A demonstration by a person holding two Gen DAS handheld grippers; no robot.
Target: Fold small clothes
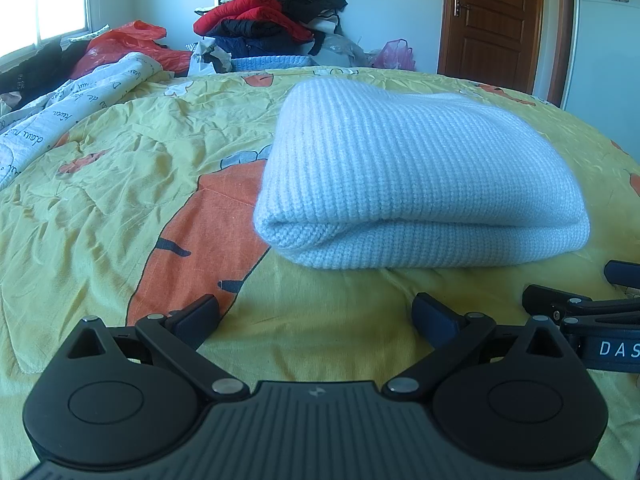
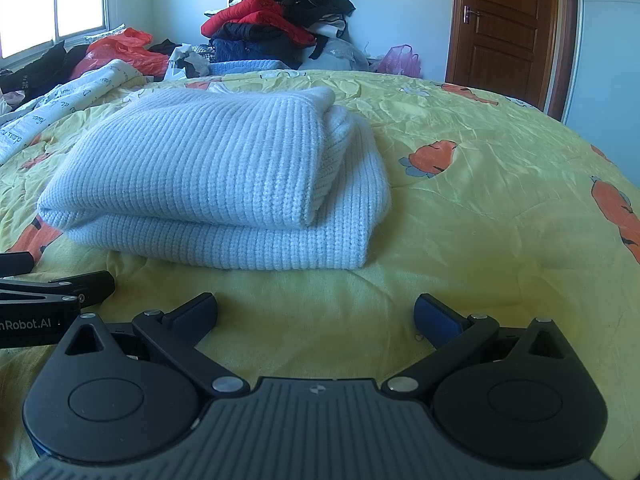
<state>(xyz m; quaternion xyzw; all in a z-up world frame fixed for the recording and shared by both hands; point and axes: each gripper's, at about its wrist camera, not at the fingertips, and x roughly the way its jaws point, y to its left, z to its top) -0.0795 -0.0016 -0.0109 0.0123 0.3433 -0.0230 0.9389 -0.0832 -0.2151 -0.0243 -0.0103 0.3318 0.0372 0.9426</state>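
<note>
Far left, by the window (image 2: 56,0): a white quilt with writing (image 1: 44,120), bunched up at the edge of the bed. Next to it, an orange plastic bag (image 1: 120,44). Behind, against the wall, a tall pile of clothes (image 2: 276,20) in red, black and dark blue.

On the bed, a yellow cover with orange carrots (image 2: 480,200), a bit crinkled.

Near the middle of the bed, on the yellow cover: the folded sweater (image 1: 408,168) (image 2: 216,184). Pale blue-white, thick, knitted in ribs. Folded into a fat, soft stack of layers, one on top of the other. Rounded fold facing the cameras. In the right wrist view, top layer ends short on the right side, with the lower layer sticking out past it. Neat, flat on top, nothing holding it.

In front of the sweater, low over the cover: the left gripper (image 1: 316,314), jaws spread wide, nothing between them, not touching the sweater. Just beside it on the right, the right gripper (image 2: 316,314), jaws also spread wide and holding nothing, apart from the sweater too. Each one peeking into the side of the other's view.

Far right, past the bed: a pink bag (image 2: 400,60), then a brown wooden door (image 2: 504,28), closed.
</note>
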